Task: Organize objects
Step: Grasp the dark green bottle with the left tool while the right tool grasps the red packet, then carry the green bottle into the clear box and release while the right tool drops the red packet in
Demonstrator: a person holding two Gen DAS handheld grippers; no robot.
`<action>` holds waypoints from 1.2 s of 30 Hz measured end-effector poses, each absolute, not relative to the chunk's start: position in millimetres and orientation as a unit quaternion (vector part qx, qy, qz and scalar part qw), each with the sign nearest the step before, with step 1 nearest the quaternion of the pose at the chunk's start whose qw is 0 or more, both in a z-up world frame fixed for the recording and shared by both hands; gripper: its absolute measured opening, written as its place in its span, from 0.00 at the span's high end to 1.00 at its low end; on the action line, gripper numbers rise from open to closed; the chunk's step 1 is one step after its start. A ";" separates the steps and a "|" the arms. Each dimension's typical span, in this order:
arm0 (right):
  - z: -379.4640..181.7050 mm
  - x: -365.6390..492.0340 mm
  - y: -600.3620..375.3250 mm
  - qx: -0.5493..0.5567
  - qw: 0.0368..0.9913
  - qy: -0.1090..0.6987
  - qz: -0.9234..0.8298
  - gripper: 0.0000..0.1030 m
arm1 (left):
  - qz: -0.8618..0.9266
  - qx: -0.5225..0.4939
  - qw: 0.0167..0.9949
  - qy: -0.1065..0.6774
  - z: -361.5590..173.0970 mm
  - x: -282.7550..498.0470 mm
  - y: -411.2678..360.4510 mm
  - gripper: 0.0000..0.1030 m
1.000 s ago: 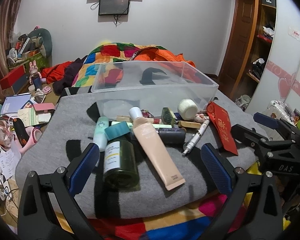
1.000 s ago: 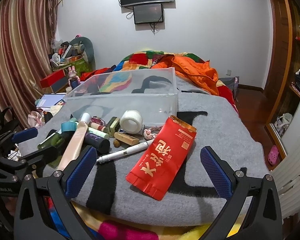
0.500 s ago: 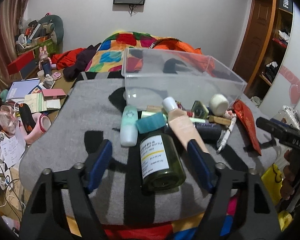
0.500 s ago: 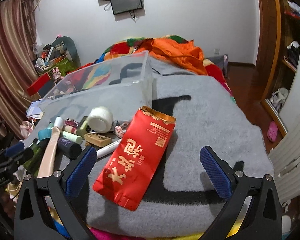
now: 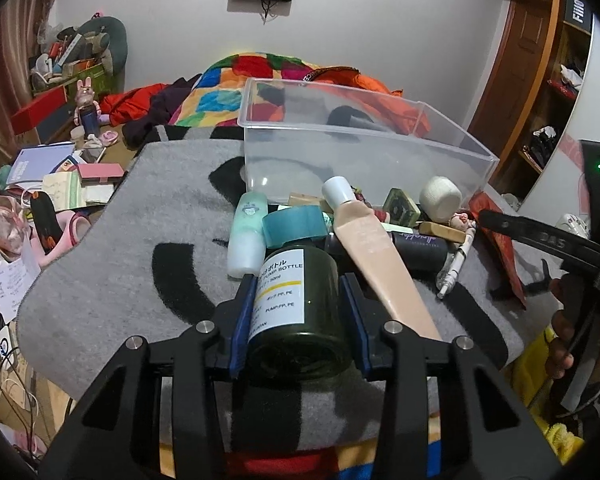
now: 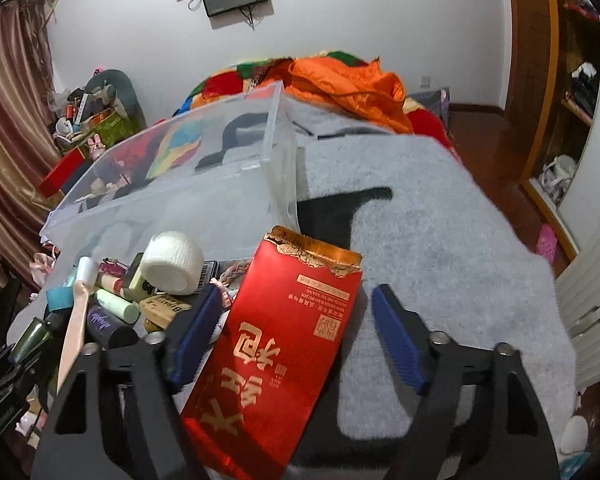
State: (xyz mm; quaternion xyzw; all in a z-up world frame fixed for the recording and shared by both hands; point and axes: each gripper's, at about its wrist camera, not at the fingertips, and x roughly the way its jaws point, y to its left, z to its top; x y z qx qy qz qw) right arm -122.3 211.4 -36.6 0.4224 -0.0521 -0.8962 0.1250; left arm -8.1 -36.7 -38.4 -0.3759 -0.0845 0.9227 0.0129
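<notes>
My left gripper (image 5: 300,312) is shut on a dark green pump bottle (image 5: 296,308) with a white label and a teal cap (image 5: 294,226); the bottle lies on the grey blanket (image 5: 112,272). My right gripper (image 6: 296,340) is partly closed around a red packet (image 6: 276,352), with its pads beside the packet's edges and a gap on the right. A clear plastic bin (image 5: 364,152) stands behind the pile and also shows in the right wrist view (image 6: 172,192). A beige tube (image 5: 376,256), a mint bottle (image 5: 246,236), a white tape roll (image 6: 174,258) and a pen (image 5: 456,260) lie in the pile.
A dark tube (image 5: 420,246), small boxes (image 6: 164,308) and other small toiletries crowd the space in front of the bin. Clutter covers the floor at left (image 5: 40,200). Colourful bedding (image 6: 340,80) lies behind the bin. A wardrobe (image 5: 540,80) stands at right.
My left gripper has moved forward and closed on the green bottle. My right gripper has moved in over the red packet and narrowed around it.
</notes>
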 end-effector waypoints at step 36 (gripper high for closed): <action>57.5 -89.5 200.6 0.293 0.203 -0.040 -0.933 0.51 | 0.960 -0.267 0.046 -0.067 59.2 -9.2 -22.8 0.60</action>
